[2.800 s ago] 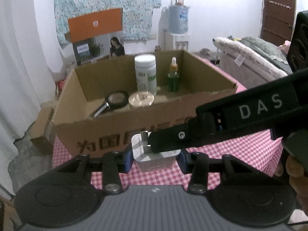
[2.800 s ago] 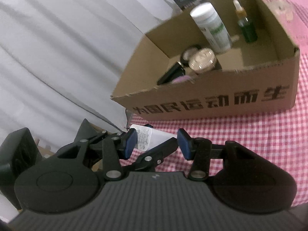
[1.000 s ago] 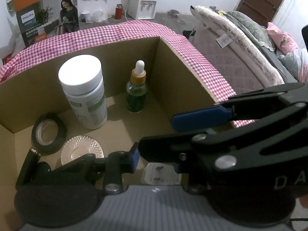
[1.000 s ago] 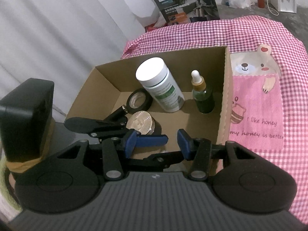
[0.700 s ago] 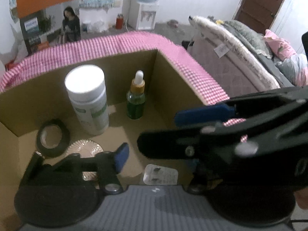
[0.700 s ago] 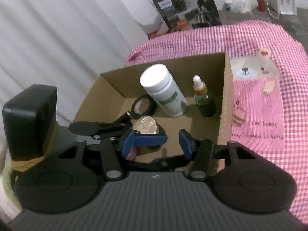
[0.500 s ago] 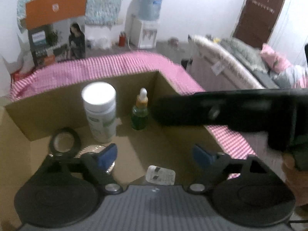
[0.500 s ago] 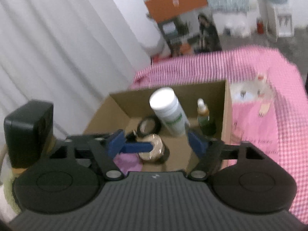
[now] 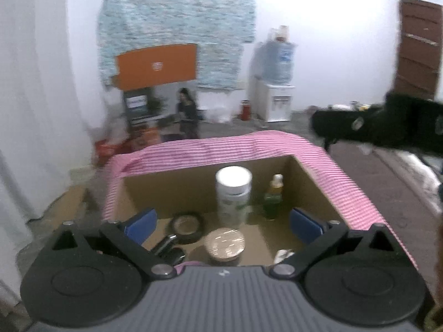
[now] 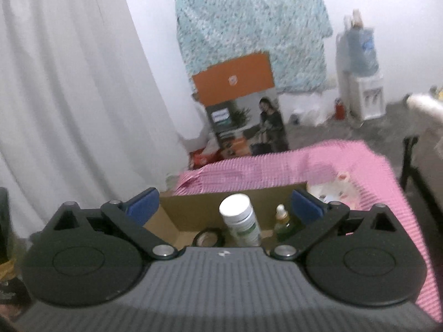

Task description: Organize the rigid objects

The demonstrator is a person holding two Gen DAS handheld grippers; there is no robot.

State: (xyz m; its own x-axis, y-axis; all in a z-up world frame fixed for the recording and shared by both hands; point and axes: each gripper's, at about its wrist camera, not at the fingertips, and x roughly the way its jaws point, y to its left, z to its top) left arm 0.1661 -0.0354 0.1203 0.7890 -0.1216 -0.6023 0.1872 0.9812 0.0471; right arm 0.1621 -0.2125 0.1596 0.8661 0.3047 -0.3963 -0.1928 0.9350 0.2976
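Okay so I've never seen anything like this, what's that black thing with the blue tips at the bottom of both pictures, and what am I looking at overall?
Those are two hand-held grippers, one in each of a person's hands, not a robot arm. Each carries a wide-angle camera looking forward along its two fingers, so each picture is one gripper's own view. The blue tips are the finger pads. In both views the jaws are opening wide with nothing between them: the left gripper and the right gripper hold nothing. Ahead is a cardboard box on a pink checked cloth. Inside stand a white bottle and a green dropper bottle; a tape roll and a round shiny lid lie nearer. The pictures are blurred.
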